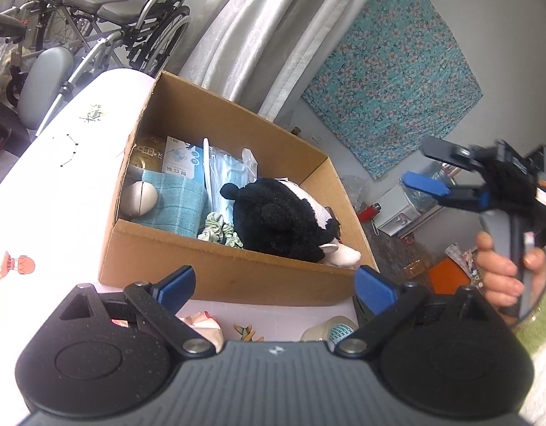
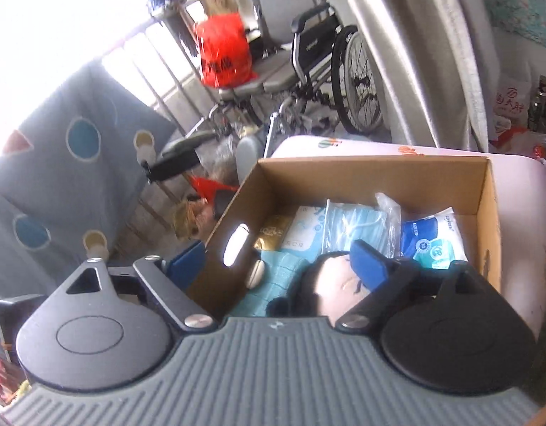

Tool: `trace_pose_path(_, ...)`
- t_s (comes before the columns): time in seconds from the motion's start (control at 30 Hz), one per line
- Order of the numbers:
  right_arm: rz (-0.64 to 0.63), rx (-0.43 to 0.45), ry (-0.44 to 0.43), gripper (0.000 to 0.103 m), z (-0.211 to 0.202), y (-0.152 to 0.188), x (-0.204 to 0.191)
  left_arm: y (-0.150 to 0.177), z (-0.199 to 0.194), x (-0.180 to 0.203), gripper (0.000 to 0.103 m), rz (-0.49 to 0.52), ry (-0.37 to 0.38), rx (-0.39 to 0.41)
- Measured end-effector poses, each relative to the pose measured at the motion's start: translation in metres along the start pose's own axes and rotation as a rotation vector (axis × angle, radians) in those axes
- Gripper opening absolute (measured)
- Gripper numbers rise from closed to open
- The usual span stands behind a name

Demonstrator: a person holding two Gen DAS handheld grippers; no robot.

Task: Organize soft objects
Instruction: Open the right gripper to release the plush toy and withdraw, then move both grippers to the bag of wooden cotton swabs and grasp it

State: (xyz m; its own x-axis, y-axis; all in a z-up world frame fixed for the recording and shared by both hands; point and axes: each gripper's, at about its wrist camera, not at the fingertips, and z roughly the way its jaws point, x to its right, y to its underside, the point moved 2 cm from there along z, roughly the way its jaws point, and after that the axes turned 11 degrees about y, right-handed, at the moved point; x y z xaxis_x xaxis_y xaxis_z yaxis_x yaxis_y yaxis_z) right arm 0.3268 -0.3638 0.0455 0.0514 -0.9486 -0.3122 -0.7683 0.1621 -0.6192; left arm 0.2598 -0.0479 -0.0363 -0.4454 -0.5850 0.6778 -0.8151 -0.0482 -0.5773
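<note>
An open cardboard box (image 1: 223, 266) stands on a pale pink-white covered surface (image 1: 60, 184). Inside lie a black-and-white plush toy (image 1: 280, 220), a green scrunchie (image 1: 219, 230), a folded teal cloth (image 1: 177, 202), bagged face masks (image 1: 227, 170) and a beige rounded object (image 1: 140, 197). My left gripper (image 1: 276, 285) is open and empty, just in front of the box's near wall. My right gripper (image 1: 420, 163) is held in a hand (image 1: 503, 273) in the air right of the box, open and empty. In the right wrist view the right gripper (image 2: 278, 264) hovers over the box (image 2: 379, 177), above the plush (image 2: 329, 284), near a blue tissue pack (image 2: 432, 238).
A tape roll (image 1: 329, 332) and a pink packet (image 1: 202, 325) lie on the cover under my left gripper. A wheelchair (image 1: 131, 28) with a red bag (image 2: 223, 53) stands beyond the box, beside grey curtains (image 1: 258, 42). A floral cloth (image 1: 397, 81) hangs on the wall.
</note>
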Motion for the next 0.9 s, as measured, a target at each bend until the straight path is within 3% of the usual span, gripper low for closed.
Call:
trace_pose_path(0.23, 0.217, 0.165, -0.077, 0.1, -0.132, 0.077, 0.024, 0.016, -0.022, 0.027, 0.097, 0.01, -0.025, 0.004)
trace_pose_path(0.43, 0.397, 0.21, -0.1, 0.1, -0.19, 0.171, 0.044, 0.048, -0.03, 0.056, 0.099, 0.104, -0.054, -0.089)
trace_pose_path(0.63, 0.584, 0.125, -0.106, 0.1, -0.185, 0.274, 0.055, 0.102, -0.006, 0.077, 0.1, 0.179, -0.041, -0.249)
trace_pose_path(0.77, 0.665, 0.033, -0.014, 0.098, -0.16, 0.332, 0.055, 0.141, 0.032, 0.084, 0.1, 0.226, -0.045, -0.362)
trace_pose_path(0.9, 0.672, -0.078, 0.11, 0.09, -0.124, 0.363, 0.053, 0.164, 0.07, 0.089, 0.099, 0.32, -0.068, -0.431)
